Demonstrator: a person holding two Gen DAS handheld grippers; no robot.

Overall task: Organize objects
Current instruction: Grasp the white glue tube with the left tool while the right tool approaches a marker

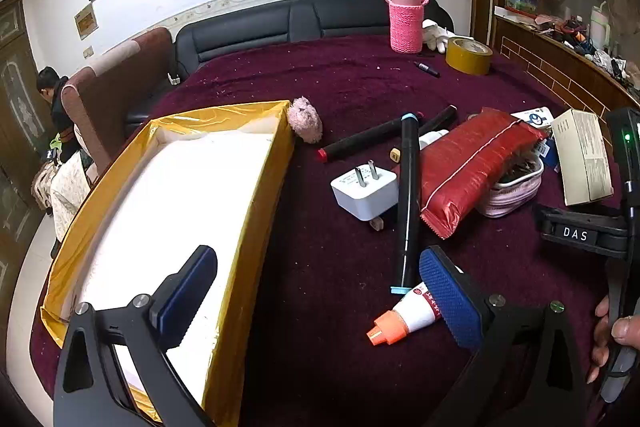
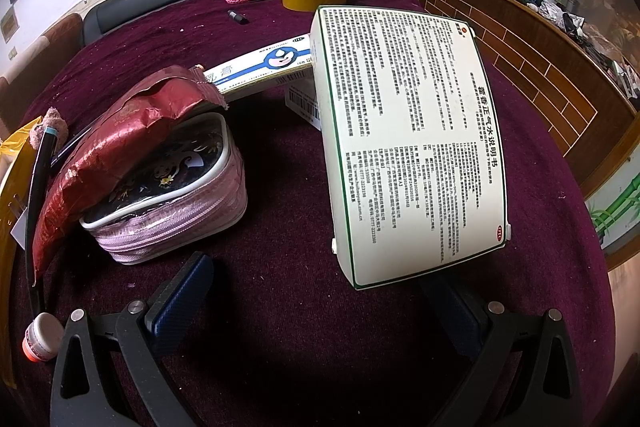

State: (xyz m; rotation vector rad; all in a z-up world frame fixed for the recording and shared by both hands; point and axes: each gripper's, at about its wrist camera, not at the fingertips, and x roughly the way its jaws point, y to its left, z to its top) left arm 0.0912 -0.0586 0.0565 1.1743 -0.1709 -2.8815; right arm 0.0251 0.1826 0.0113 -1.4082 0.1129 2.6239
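Observation:
An open box (image 1: 256, 187) with yellow taped walls and a white inside lies at the left. My left gripper (image 1: 320, 291) hangs open across its right wall, one finger over the box, the other over a white glue tube (image 1: 412, 311) with an orange cap. Beyond lie a white plug adapter (image 1: 364, 191), a black marker (image 1: 408, 203), a red packet (image 1: 468, 167) and a pink pouch (image 1: 516, 191). My right gripper (image 2: 316, 307) is open above bare cloth. A white printed medicine box (image 2: 408, 147) overlaps its right finger; the pink pouch (image 2: 172, 211) lies to its left.
A dark red cloth (image 1: 340, 75) covers the round table. At the back stand a bottle in a pink knitted sleeve (image 1: 406, 19) and a roll of brown tape (image 1: 468, 55). A pink fluffy ball (image 1: 306, 119) rests against the box's far corner. A hand (image 1: 612, 339) holds the right gripper.

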